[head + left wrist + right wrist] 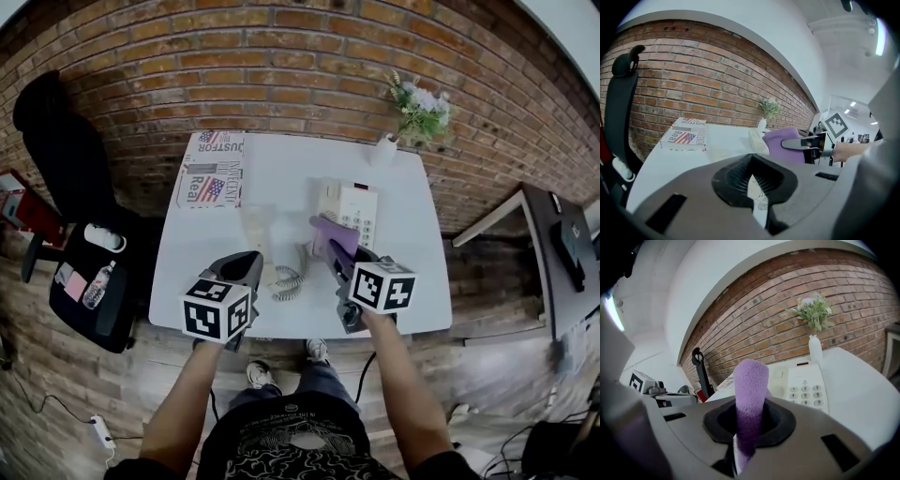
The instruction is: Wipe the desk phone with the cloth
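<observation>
A cream desk phone (349,208) (806,389) sits mid-table with its cradle empty. Its pale handset (258,234) is off the phone to the left, held up over the table with the coiled cord (291,279) hanging below. My left gripper (251,264) (757,194) is shut on it; only a white strip shows between the jaws. In my right gripper (336,255) (743,446), shut, a purple cloth (333,234) (751,394) (785,143) stands up over the phone's near left corner.
A printed box (211,169) with a flag lies at the table's back left. At the back right stands a white vase of flowers (417,108). Left of the table is a black office chair (89,272); a dark desk (562,253) is at right.
</observation>
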A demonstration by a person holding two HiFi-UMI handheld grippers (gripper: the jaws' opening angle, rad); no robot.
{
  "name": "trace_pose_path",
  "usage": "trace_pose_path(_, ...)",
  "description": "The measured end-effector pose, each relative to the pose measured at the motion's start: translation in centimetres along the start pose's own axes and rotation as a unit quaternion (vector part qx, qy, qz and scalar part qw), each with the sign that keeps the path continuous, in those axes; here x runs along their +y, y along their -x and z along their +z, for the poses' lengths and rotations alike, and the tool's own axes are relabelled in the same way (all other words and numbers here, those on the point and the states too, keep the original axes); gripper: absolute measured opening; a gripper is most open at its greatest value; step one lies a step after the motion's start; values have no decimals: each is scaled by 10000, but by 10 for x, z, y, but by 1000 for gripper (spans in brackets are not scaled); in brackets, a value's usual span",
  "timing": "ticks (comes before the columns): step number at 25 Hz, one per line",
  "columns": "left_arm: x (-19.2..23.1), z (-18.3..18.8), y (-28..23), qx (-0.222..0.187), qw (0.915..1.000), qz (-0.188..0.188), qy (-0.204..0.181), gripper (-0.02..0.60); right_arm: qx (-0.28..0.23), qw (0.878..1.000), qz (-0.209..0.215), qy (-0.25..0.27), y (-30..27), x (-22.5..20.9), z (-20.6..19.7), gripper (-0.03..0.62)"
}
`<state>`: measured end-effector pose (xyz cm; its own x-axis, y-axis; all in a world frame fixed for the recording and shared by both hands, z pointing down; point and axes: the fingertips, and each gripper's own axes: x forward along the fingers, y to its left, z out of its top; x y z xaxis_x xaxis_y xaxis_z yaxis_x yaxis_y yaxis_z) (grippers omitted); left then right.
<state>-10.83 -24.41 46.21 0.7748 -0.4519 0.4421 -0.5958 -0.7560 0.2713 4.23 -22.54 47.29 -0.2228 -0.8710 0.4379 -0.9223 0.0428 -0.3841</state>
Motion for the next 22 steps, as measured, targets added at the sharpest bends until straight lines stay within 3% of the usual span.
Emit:
trace_pose_path(10,3,20,-23,-106,9991,341,246,5,200,9912,335,1267,-26,-18,95,44)
trace_pose_path(22,15,29,-47,-142,9947,934,417,5,886,9544,1052,2649,-93,-27,141,44)
